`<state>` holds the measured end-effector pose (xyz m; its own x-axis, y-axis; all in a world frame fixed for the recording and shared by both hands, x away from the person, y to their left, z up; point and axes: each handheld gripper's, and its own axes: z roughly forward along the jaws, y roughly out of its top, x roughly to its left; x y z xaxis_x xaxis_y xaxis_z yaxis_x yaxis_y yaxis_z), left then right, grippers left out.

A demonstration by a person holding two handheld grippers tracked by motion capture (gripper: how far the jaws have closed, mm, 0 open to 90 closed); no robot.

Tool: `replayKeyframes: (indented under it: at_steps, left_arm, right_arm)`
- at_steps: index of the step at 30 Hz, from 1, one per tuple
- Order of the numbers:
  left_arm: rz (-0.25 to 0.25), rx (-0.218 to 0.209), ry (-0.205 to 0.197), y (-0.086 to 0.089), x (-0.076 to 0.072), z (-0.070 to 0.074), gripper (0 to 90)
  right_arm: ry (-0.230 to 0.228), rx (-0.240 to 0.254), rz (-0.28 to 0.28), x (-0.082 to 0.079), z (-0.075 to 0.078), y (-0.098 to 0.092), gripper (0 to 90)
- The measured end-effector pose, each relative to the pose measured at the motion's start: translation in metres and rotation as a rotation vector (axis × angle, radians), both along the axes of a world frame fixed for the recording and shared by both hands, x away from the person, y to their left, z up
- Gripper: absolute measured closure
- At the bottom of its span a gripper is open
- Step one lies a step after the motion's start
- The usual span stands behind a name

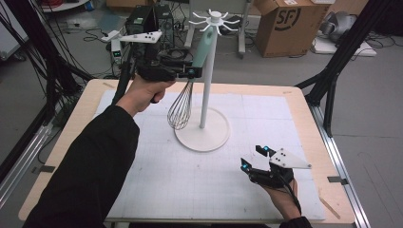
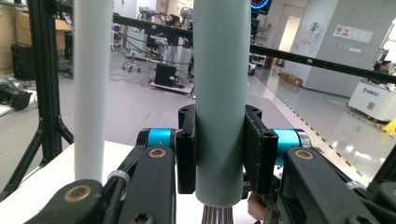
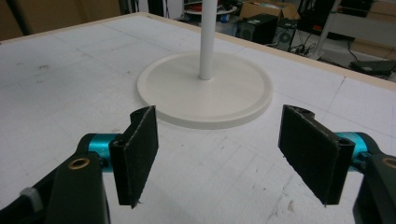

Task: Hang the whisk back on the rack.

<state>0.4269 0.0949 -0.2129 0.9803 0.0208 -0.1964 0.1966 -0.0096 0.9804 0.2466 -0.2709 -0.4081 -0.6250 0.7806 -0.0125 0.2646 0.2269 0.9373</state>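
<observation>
Whisk [image 1: 182, 108] held in air beside stand pole [image 1: 207, 85], above desk [image 1: 71, 123]. Left hand-held gripper [image 1: 191, 72] clamped on mint handle [image 2: 219, 93]. Likely light; smooth handle may slip, wire loops springy, so grip low on handle. Right hand-held gripper [image 3: 224, 149] agape, empty.

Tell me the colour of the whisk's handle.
Pale mint green; the whisk handle shows best in the left gripper view, clamped in the left gripper.

Even indoor light, soft shadows, slight blur
</observation>
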Motion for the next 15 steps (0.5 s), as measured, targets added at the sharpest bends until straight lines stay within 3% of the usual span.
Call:
replayKeyframes:
  at_steps: [6, 15]
  left_arm:
    - [-0.021, 0.012, 0.004, -0.013, 0.001, -0.002, 69.4]
    - [-0.051, -0.013, 0.005, -0.027, 0.01, 0.002, 69.4]
  right_arm:
    - [-0.007, -0.002, 0.003, 0.0, -0.001, -0.003, 27.7]
    - [-0.004, 0.015, -0.001, 0.004, -0.002, -0.01, 27.7]
